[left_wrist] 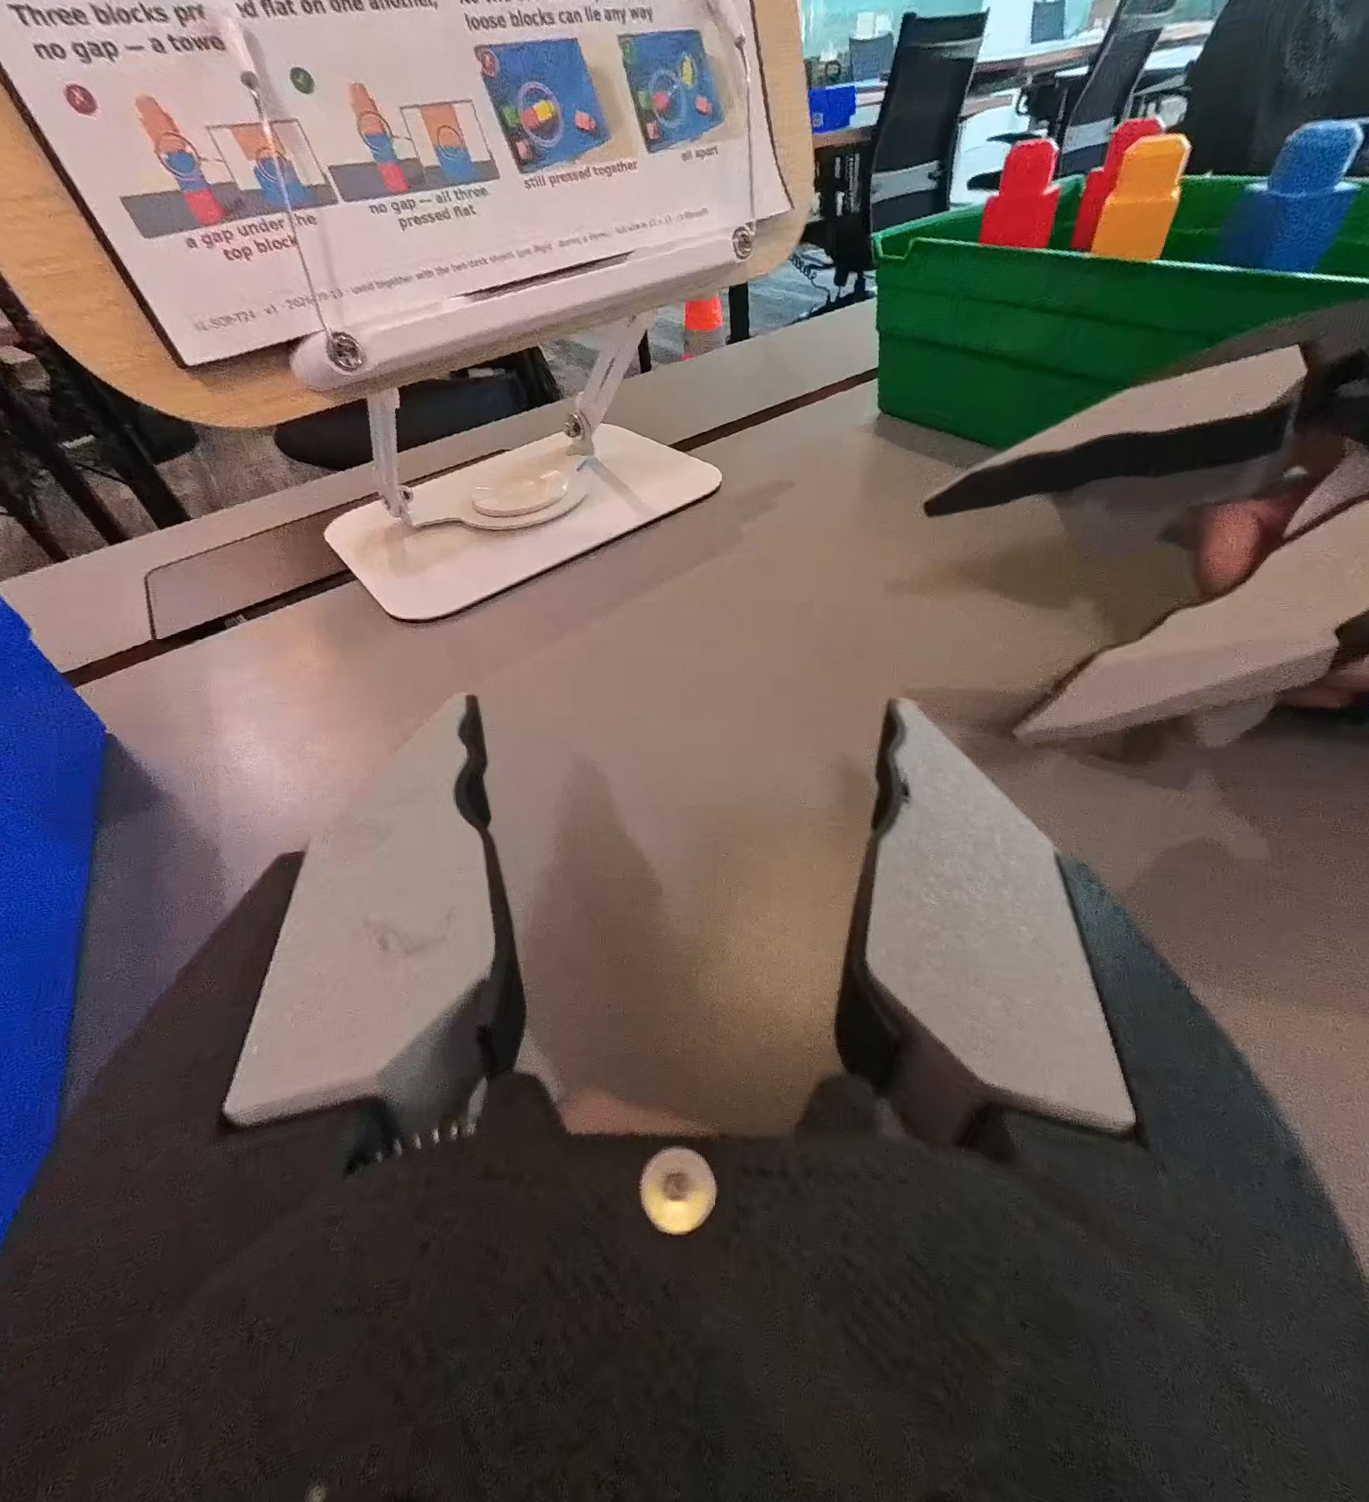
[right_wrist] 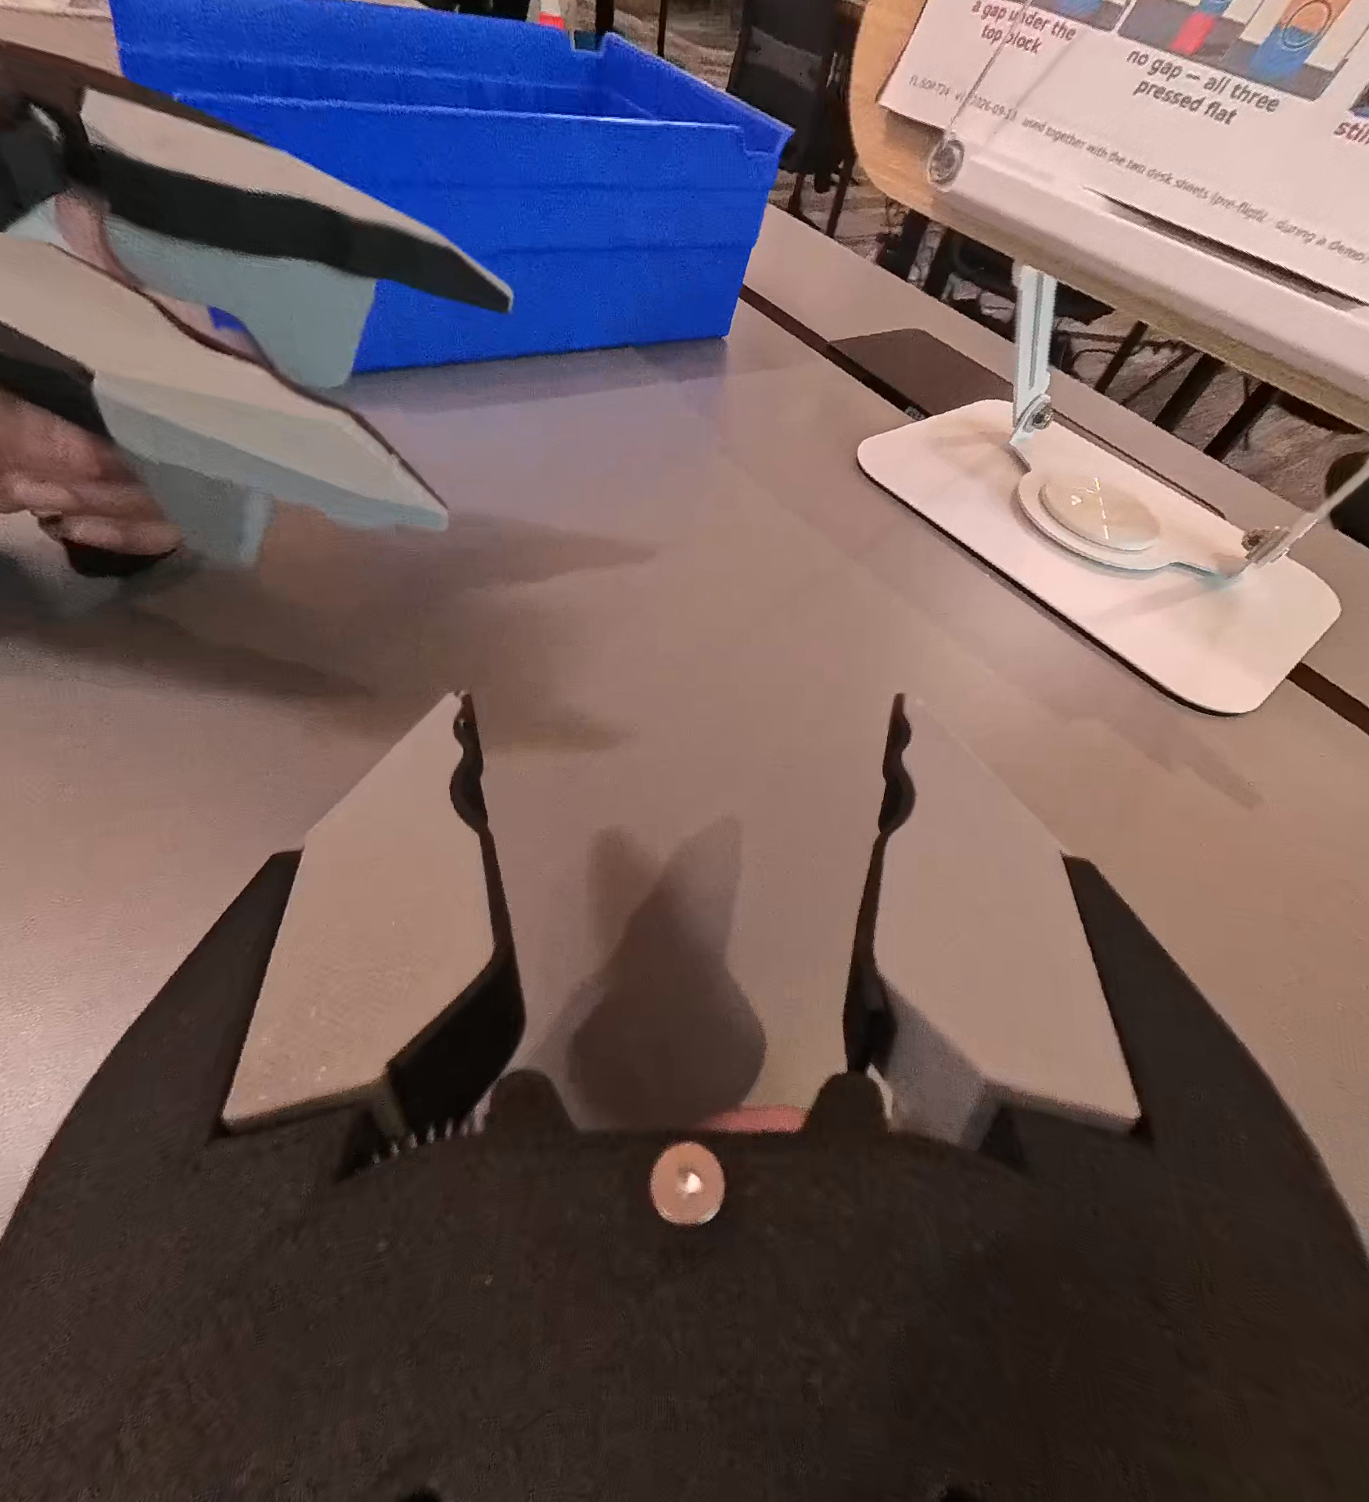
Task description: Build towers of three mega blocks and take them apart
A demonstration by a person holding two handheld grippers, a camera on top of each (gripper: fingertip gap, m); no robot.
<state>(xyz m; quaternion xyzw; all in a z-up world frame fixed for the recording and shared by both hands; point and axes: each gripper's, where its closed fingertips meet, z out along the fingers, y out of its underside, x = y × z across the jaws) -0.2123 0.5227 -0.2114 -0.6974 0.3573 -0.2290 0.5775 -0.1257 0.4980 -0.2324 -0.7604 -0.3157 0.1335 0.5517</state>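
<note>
In the green bin (left_wrist: pixel 1071 325) at the table's (left_wrist: pixel 746 609) far right stand the blocks (left_wrist: pixel 1144 195), well apart from both claws. The left claw (left_wrist: pixel 681 715) and right claw (right_wrist: pixel 677 715) gape wide, grasping nothing, with bare tabletop between them, the blue bin (right_wrist: pixel 502 203) and the stand (right_wrist: pixel 1112 569).

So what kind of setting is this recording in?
Likely an open office used for demo recording: black office chairs by desks behind, an instruction sheet on a stand, and green and blue bins.

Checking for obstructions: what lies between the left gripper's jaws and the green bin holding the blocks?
In the left wrist view, only the right gripper, jaws open and empty, over bare table; the green bin stands behind it.
</note>
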